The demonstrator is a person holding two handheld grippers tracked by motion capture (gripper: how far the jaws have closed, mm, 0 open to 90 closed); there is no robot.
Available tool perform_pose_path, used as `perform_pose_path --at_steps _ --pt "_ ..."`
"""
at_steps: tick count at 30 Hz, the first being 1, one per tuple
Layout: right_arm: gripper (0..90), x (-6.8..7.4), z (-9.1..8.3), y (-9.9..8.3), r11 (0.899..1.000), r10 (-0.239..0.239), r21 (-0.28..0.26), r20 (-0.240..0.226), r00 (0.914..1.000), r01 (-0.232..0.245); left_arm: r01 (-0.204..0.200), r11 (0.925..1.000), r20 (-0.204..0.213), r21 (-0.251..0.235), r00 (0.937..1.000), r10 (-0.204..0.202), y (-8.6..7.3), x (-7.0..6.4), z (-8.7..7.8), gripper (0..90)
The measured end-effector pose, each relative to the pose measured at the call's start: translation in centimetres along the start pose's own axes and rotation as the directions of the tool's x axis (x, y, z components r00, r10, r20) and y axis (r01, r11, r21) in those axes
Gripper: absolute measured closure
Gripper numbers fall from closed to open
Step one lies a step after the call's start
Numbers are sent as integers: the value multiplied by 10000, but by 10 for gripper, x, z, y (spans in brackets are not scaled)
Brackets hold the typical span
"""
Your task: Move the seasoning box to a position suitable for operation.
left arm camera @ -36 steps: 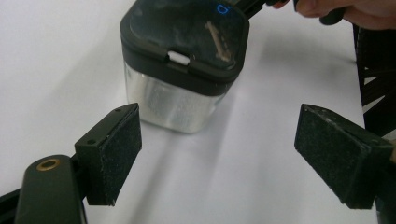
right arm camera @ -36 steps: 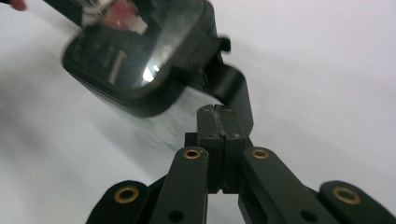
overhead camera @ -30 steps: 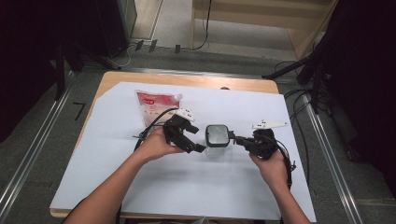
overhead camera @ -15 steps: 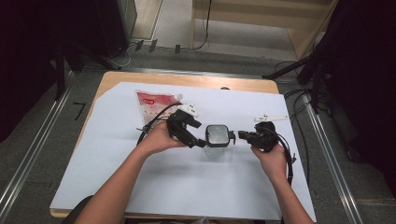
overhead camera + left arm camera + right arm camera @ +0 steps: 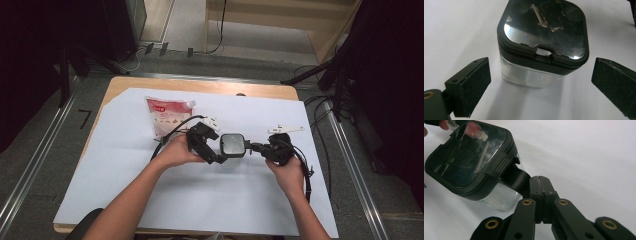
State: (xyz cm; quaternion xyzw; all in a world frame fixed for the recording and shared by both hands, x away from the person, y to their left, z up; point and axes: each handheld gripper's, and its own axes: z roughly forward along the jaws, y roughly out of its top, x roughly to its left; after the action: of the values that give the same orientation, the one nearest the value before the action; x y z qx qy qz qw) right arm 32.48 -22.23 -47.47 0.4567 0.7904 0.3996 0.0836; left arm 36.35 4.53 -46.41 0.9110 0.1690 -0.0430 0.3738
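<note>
A clear square container [image 5: 233, 145] with a glossy black lid [image 5: 541, 37] stands on the white sheet at the table's middle. My left gripper [image 5: 218, 149] is open, and its two black pads [image 5: 474, 82] stand apart on either side of the container's near wall without touching it. From the right, my right gripper [image 5: 257, 148] is shut on the black tab [image 5: 516, 176] that sticks out from the lid's edge. In the right gripper view the container [image 5: 469, 157] sits tilted just beyond the closed jaws of my right gripper [image 5: 539, 180].
A red and white pouch [image 5: 167, 116] lies flat behind my left hand. White paper [image 5: 200, 200] covers most of the wooden table [image 5: 200, 85]. Cables trail from both grippers. Metal rails and dark stands flank the table.
Both hands have shifted only slightly around the container, which stays in the same spot. The right gripper remains at the lid's right edge.
</note>
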Motion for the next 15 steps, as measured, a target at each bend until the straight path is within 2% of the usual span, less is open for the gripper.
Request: perform_pose_path --at_steps 8,12,15 --pt "900 1 1 -2 9999 79 -128 121 9999 -78 -62 9999 -36 -147 10000 61 3 1 10 73" --pt "900 2 1 -3 9999 51 -163 178 9998 -48 55 10000 -93 -64 9999 -56 3 2 16 76" --pt "900 2 1 -3 9998 86 -166 219 9997 -82 -9 9998 42 -176 10000 10 3 3 15 122"
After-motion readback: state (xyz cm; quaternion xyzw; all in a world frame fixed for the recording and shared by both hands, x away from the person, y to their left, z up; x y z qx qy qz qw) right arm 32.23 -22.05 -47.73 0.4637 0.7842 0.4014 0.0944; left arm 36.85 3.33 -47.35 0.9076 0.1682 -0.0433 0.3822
